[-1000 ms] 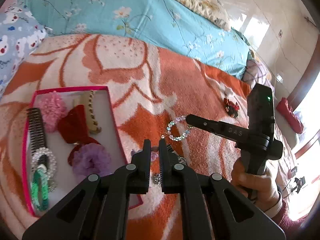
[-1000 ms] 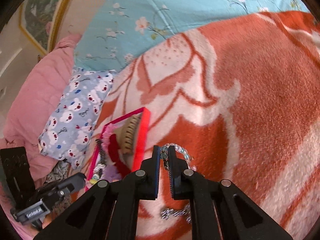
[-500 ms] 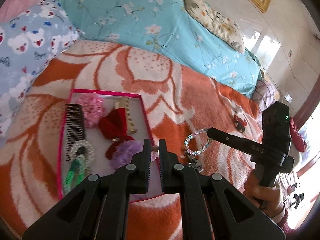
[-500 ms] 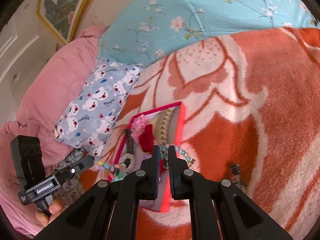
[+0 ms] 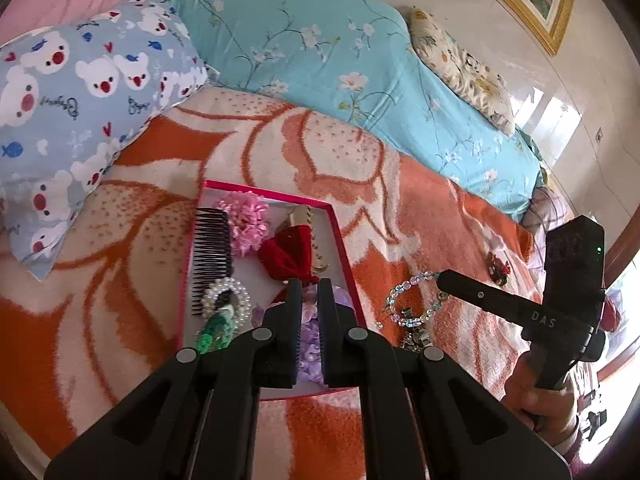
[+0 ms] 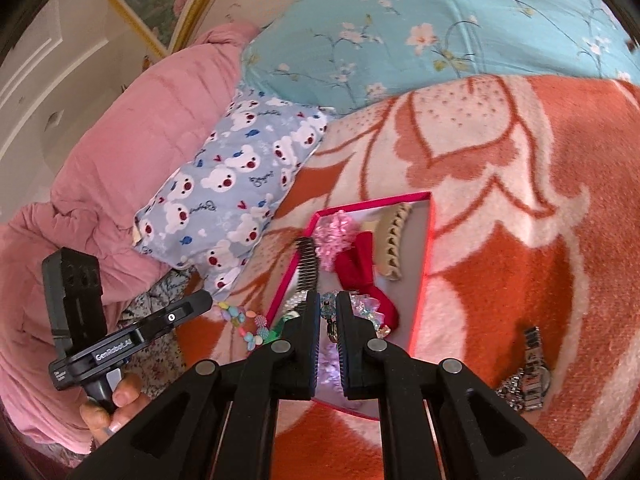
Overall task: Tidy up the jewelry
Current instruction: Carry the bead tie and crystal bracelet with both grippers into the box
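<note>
A pink-rimmed box (image 5: 347,264) lies on the orange blanket, also in the right wrist view (image 6: 424,264). It holds a black comb (image 5: 212,256), a pink scrunchie (image 5: 248,222), a red bow (image 5: 290,254), a pearl ring (image 5: 226,300) and a purple scrunchie (image 5: 310,342). My right gripper (image 6: 329,300) is shut on a clear bead bracelet (image 5: 408,300) and holds it above the box's right edge. My left gripper (image 5: 309,286) is shut and empty above the box. A pastel bead bracelet (image 6: 244,322) lies left of the box.
A metal watch (image 6: 530,372) lies on the blanket right of the box. A small red clip (image 5: 498,268) lies further right. A bear-print pillow (image 5: 80,92), a blue floral pillow (image 5: 340,60) and a pink quilt (image 6: 100,160) border the blanket.
My right gripper has carried the bead bracelet left, from the blanket to the box's edge. My left gripper has pulled back and up, showing more of the box.
</note>
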Demonstrator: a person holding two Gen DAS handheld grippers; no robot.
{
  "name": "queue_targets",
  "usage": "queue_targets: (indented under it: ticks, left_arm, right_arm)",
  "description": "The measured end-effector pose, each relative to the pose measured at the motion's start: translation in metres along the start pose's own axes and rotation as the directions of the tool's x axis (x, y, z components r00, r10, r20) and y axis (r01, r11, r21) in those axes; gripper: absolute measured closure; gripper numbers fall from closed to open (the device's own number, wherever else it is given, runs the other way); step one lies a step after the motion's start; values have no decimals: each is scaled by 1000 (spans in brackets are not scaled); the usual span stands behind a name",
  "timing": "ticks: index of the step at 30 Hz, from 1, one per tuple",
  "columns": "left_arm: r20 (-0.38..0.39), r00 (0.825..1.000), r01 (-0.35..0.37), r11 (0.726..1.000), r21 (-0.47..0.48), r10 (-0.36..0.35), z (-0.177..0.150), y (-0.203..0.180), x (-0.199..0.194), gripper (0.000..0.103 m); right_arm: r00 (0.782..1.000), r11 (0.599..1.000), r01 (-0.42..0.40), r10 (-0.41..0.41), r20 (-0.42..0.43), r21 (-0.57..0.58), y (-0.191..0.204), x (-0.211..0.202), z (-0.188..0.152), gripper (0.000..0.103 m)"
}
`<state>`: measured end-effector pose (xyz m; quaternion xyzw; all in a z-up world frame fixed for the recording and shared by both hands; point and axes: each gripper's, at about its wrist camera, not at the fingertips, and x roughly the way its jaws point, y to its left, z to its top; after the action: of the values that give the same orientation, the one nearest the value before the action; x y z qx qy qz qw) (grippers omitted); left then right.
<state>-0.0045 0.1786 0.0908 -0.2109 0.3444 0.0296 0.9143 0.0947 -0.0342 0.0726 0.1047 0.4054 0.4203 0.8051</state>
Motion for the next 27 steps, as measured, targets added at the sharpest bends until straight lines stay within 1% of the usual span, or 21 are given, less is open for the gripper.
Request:
queue_targets:
  ticks: [6,13,21,27]
  left_arm:
    - [3,1000,-14,1000,-23,14,-3,14,-1,97]
    - [-31,999,-26,999,-44,24,-9,29,11,97]
    - [-104,992,-74,995,-72,67,-27,51,40,97]
    - [-153,983,-110,991,-72,98,-38,63,59,97]
  right_arm:
    - [1000,999,-14,13,-28,-32,18,14,-1,96]
    - [998,999,-20,17,-64,-47,27,39,-5,96]
    - [989,1000,18,-20,-150,-14,7,83,-21,96]
    - [981,998,56,-52,-189,17,-15,100,-33,96]
